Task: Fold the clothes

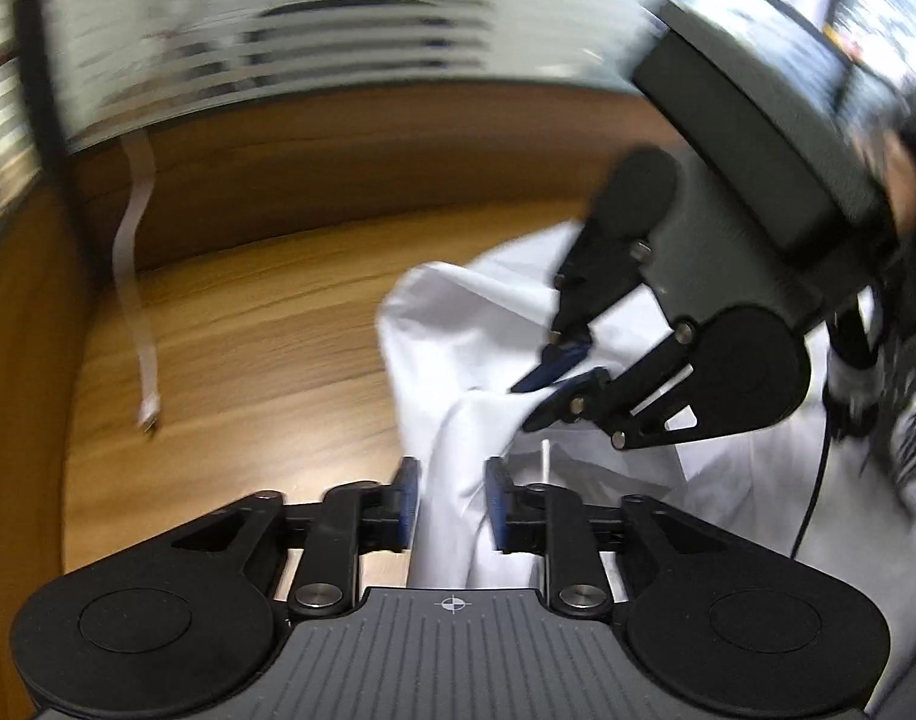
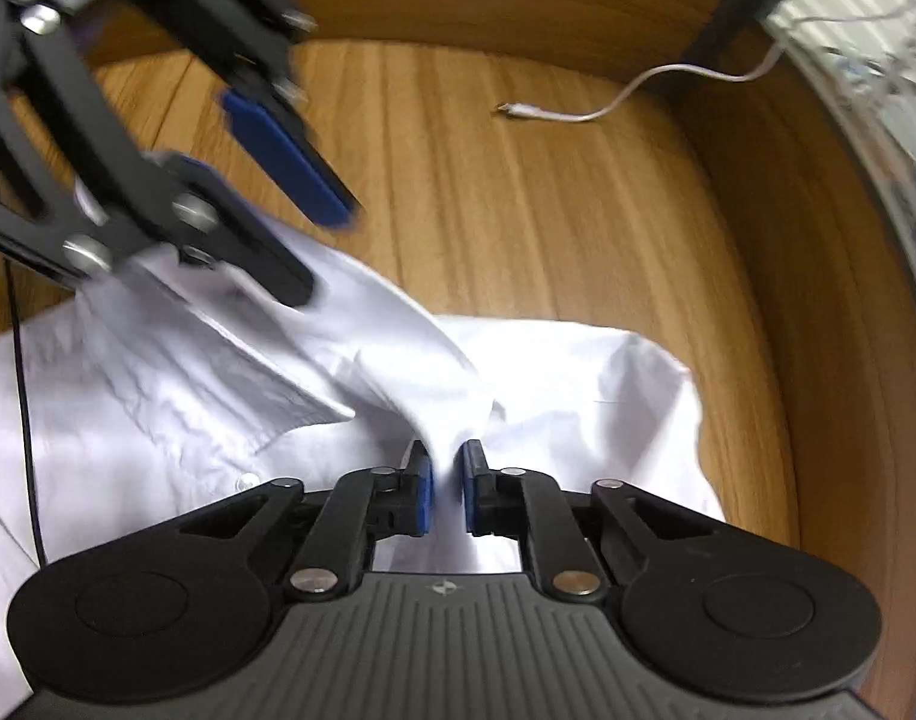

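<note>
Between blue pads of right hand-held gripper (image 2: pixel 446 489): pinched ridge of white shirt (image 2: pixel 548 378), jaws nearly closed on cloth. Shirt spreads on tabletop (image 2: pixel 518 180) from 9 to 2 o'clock, long axis roughly left-right. Left hand-held gripper (image 1: pixel 452 495) narrowed around hanging fold, pads not clearly touching it; firm grip cannot be told. Both nip neighbouring folds, right seemingly tighter. White cable (image 2: pixel 578 111) far at 1 o'clock, well apart.
</note>
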The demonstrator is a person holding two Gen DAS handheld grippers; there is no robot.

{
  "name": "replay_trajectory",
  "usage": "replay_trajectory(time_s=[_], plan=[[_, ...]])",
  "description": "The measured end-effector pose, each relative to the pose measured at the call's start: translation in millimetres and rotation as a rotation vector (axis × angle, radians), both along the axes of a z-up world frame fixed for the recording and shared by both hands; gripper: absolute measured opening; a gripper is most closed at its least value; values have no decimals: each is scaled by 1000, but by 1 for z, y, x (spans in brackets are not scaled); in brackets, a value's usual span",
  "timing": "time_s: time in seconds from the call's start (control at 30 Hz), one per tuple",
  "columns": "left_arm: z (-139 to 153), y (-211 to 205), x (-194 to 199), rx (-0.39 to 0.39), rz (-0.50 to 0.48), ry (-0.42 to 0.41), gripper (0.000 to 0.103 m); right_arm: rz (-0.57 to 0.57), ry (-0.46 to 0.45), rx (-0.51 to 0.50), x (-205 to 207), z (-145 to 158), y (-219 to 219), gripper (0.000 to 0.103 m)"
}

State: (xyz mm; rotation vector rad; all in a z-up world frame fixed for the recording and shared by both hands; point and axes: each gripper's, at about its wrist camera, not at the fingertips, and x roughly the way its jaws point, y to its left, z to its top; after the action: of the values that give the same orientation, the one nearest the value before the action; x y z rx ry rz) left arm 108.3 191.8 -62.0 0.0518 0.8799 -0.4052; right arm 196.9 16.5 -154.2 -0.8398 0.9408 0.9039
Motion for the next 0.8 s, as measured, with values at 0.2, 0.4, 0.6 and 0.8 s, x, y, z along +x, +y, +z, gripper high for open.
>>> replay_trajectory(time_s=[0.2, 0.4, 0.6, 0.8], plan=[[7, 12, -13, -64, 201, 123, 34, -163, 31, 142, 4, 28, -28, 9], [-1, 25, -1, -198, 239, 224, 34, -284, 73, 266, 6, 46, -60, 8], [-13, 66, -8, -573, 174, 256, 3, -352, 98, 347, 11, 53, -89, 7], [-21, 68, -3, -517, 118, 298, 22, -311, 109, 358, 8, 58, -93, 7]])
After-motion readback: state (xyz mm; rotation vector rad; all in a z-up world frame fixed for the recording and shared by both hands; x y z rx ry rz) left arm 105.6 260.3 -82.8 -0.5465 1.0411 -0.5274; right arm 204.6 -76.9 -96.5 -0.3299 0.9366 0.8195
